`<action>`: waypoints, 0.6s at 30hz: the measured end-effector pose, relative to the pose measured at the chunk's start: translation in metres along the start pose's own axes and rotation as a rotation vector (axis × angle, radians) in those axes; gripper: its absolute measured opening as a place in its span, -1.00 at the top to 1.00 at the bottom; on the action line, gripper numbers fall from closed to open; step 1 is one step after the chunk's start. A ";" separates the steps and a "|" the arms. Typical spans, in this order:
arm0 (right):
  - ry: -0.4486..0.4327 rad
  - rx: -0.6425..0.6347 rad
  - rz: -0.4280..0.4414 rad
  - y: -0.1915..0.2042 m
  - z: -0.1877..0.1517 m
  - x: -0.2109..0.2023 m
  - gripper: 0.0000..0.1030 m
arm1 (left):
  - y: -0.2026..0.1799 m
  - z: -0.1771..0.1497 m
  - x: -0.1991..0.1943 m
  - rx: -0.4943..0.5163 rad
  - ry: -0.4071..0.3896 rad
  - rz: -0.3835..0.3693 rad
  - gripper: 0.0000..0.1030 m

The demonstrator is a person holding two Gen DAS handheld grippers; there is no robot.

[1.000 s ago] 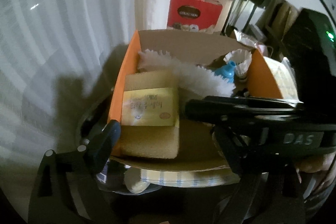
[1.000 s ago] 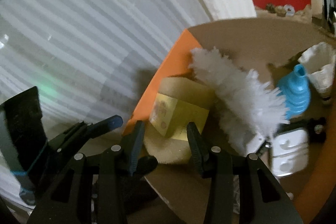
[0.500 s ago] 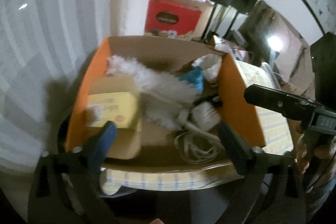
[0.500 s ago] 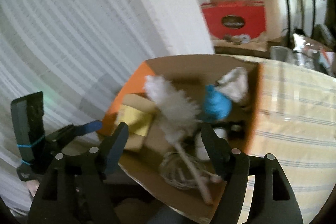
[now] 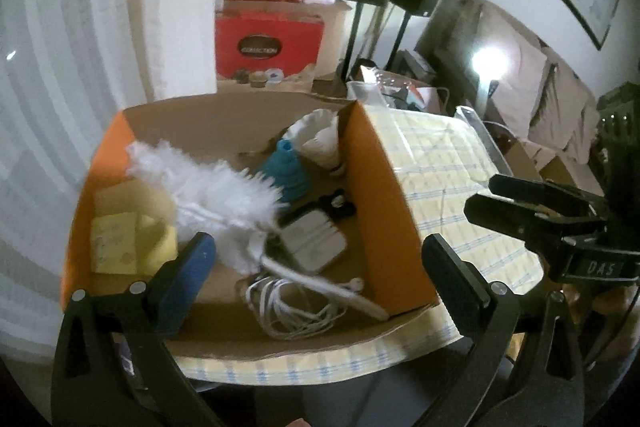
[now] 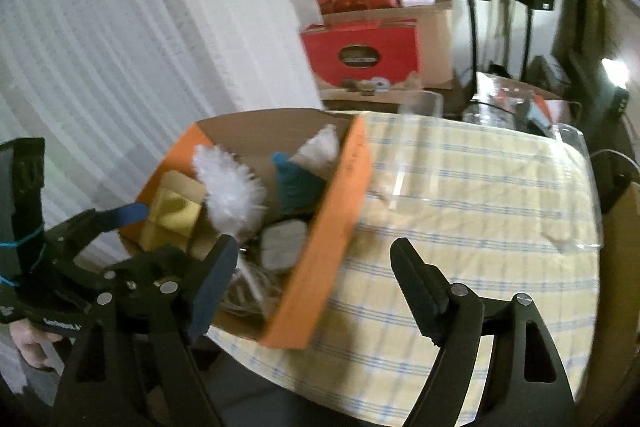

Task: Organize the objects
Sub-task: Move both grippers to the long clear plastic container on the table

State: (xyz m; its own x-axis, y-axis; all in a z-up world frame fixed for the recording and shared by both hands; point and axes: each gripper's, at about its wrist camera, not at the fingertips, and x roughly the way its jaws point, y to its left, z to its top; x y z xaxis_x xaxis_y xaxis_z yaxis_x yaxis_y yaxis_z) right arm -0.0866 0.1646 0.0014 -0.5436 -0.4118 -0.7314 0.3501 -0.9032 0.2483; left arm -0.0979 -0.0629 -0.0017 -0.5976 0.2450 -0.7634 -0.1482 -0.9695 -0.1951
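The left tool (image 5: 320,271) is held with its jaws spread wide and nothing between them; the right tool (image 6: 310,277) is likewise agape and empty. A hand (image 6: 30,345) grips the left tool's handle, seen at the right wrist view's lower left edge.

My left gripper (image 5: 320,267) hangs over the orange box (image 5: 384,203) with its fingers (image 5: 188,275) spread wide and empty. Inside I see a white duster (image 5: 216,195), yellow sponge (image 5: 132,243), blue funnel (image 5: 286,167), white charger (image 5: 312,241) and coiled cable (image 5: 292,311). My right gripper (image 5: 480,203) hovers over the checked desk (image 5: 452,179).
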 end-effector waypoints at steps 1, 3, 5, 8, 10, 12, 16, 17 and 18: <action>-0.004 0.002 -0.013 -0.004 -0.001 -0.003 -0.59 | -0.001 0.001 0.001 0.003 -0.002 -0.002 -0.99; -0.013 0.005 -0.037 -0.012 -0.003 -0.011 -0.62 | -0.011 0.005 0.004 0.017 -0.005 -0.002 -1.00; -0.022 0.011 -0.056 -0.019 -0.005 -0.018 -0.65 | -0.017 0.007 0.006 0.026 -0.006 -0.002 -0.99; -0.039 0.030 -0.076 -0.032 -0.007 -0.028 -0.65 | -0.029 0.010 0.009 0.044 -0.008 0.000 -0.99; -0.048 0.042 -0.089 -0.040 -0.009 -0.034 -0.65 | -0.036 0.012 0.011 0.055 -0.008 0.001 -0.99; -0.053 0.054 -0.100 -0.048 -0.009 -0.037 -0.65 | -0.044 0.014 0.014 0.063 -0.007 0.000 -0.99; -0.065 0.080 -0.123 -0.065 -0.012 -0.044 -0.65 | -0.056 0.017 0.017 0.075 -0.010 -0.005 -0.99; -0.068 0.086 -0.128 -0.069 -0.012 -0.045 -0.65 | -0.060 0.018 0.019 0.076 -0.011 -0.005 -0.99; -0.071 0.090 -0.133 -0.072 -0.013 -0.047 -0.65 | -0.063 0.019 0.020 0.077 -0.011 -0.007 -0.99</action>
State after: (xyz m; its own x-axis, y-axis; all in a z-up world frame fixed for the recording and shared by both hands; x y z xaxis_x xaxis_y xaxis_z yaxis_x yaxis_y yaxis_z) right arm -0.0769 0.2505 0.0095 -0.6339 -0.2923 -0.7161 0.2031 -0.9563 0.2105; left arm -0.1156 0.0031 0.0070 -0.6052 0.2522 -0.7550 -0.2123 -0.9653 -0.1523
